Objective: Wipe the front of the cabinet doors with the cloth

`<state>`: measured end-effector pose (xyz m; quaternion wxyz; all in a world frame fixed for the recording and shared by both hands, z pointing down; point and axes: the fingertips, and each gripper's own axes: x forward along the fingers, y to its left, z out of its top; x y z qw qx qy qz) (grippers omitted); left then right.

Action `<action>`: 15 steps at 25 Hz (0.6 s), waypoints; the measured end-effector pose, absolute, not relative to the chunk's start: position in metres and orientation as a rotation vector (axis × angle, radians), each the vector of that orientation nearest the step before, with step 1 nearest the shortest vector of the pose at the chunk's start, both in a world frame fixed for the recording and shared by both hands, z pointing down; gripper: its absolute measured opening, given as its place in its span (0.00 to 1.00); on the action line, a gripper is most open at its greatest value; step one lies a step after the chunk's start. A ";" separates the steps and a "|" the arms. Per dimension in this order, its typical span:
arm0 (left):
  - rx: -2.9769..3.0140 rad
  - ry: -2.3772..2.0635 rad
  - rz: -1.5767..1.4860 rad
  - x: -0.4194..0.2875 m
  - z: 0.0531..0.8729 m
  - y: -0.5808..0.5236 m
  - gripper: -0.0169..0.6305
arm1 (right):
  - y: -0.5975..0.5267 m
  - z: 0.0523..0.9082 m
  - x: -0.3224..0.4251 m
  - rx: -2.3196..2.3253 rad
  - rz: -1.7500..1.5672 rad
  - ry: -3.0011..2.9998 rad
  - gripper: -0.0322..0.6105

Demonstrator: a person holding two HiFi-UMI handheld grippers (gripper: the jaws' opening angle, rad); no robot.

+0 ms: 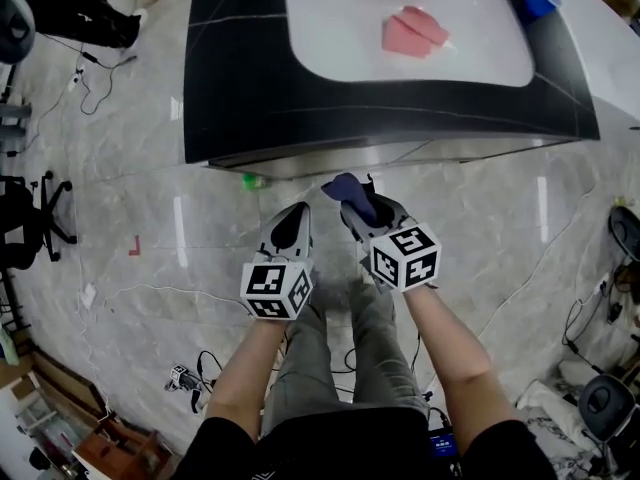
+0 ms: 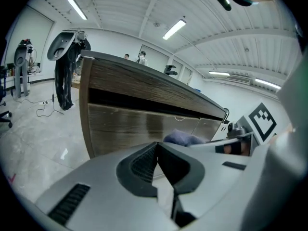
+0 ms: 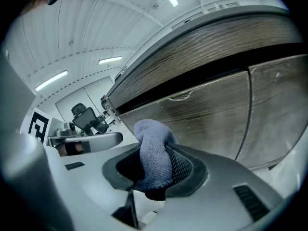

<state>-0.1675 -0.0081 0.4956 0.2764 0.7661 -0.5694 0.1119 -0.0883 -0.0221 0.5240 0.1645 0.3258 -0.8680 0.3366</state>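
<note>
While your right gripper clamps blue cloth near cabinet doors, your left gripper hangs alongside (jaws together).

— What is the person wearing?
— A black short-sleeved top and grey trousers.
— And the tools?
— The pale grey moulded-plastic left gripper and its matching right gripper both have black ribbed jaw pads. Each gripper carries a white cube printed with black square markers.
</note>
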 end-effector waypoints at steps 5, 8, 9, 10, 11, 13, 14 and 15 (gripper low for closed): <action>2.014 -1.577 0.301 -0.213 0.503 0.000 0.04 | -0.014 0.533 -0.142 0.856 0.940 -2.488 0.24; 2.001 -1.602 0.295 -0.245 0.505 0.002 0.04 | -0.010 0.541 -0.173 0.825 0.941 -2.489 0.24; 1.997 -1.608 0.291 -0.255 0.506 0.003 0.04 | -0.008 0.543 -0.183 0.814 0.943 -2.489 0.24; 1.994 -1.614 0.287 -0.265 0.508 0.003 0.04 | -0.007 0.546 -0.193 0.802 0.944 -2.489 0.24; 1.990 -1.618 0.285 -0.274 0.510 0.002 0.04 | -0.007 0.549 -0.203 0.790 0.943 -2.489 0.24; 1.985 -1.625 0.285 -0.289 0.515 0.000 0.04 | -0.009 0.554 -0.220 0.769 0.940 -2.490 0.24; 1.983 -1.627 0.285 -0.294 0.517 -0.001 0.04 | -0.010 0.556 -0.227 0.761 0.940 -2.490 0.24; 1.982 -1.626 0.287 -0.299 0.519 -0.001 0.04 | -0.011 0.559 -0.234 0.754 0.939 -2.489 0.24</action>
